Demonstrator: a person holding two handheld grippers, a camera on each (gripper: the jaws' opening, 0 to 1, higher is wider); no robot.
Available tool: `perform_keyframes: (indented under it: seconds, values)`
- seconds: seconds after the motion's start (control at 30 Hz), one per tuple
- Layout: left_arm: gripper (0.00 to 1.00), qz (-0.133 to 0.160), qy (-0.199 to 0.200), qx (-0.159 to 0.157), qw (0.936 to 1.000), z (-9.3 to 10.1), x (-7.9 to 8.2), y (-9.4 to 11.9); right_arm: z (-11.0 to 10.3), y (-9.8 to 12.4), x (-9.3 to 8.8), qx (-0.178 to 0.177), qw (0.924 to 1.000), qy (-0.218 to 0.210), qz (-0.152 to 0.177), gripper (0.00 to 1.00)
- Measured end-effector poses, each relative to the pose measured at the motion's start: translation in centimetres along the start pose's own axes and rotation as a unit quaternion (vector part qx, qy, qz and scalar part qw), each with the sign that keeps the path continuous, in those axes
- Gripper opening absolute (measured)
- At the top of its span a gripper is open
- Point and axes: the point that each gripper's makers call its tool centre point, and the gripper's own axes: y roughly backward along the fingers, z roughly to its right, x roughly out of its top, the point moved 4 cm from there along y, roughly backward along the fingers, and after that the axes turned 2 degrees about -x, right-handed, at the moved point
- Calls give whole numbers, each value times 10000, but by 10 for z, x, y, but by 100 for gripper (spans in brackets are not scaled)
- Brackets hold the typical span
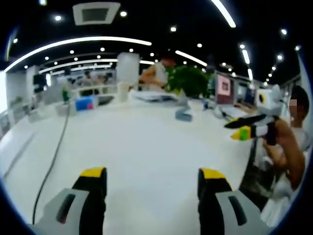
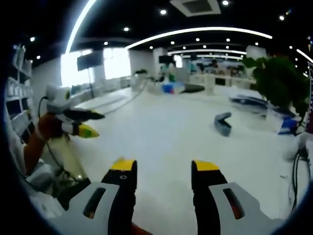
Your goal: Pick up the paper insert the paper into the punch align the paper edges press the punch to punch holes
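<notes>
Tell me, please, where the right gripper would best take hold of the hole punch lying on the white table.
Probably by the raised lever of the hole punch, coming from above. It sits alone on the white table with its top arm angled up off the base, leaving a narrow part for open jaws to close around.

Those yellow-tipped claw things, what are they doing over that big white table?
A person holds one gripper in each hand above a white table. The left gripper and right gripper are both open, holding nothing. Each also shows in the other's view, raised in the person's hand. A small blue-grey hole punch sits farther out on the table, untouched. I can't make out the paper clearly. Nothing seems to have been picked up yet.
</notes>
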Motion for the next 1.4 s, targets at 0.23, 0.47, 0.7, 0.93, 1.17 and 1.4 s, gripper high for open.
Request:
perform_keyframes:
  seconds: [0.23, 0.47, 0.7, 0.93, 1.17, 1.4]
  values:
    - [75, 24, 16, 6, 10000, -3, 0, -8, 0, -14, 0, 66, 10000, 31, -55, 47]
    - [75, 34, 21, -41, 10000, -1, 1, -18, -3, -28, -4, 200, 9997, 57, -150, 47]
    - [75, 13, -19, -42, 10000, -3, 3, -21, -1, -33, 0, 242, 9996, 61, -124, 46]
    - [75, 10, -92, -102, 9999, -4, 5, -30, 2, -44, 2, 226, 9996, 68, -130, 46]
    - [75, 17, -119, -186, 9998, -2, 6, -38, 2, -50, 5, 230, 9996, 82, -129, 46]
    - [75, 115, -271, -284, 9992, -2, 11, -48, -1, -55, 6, 254, 9995, 92, -132, 46]
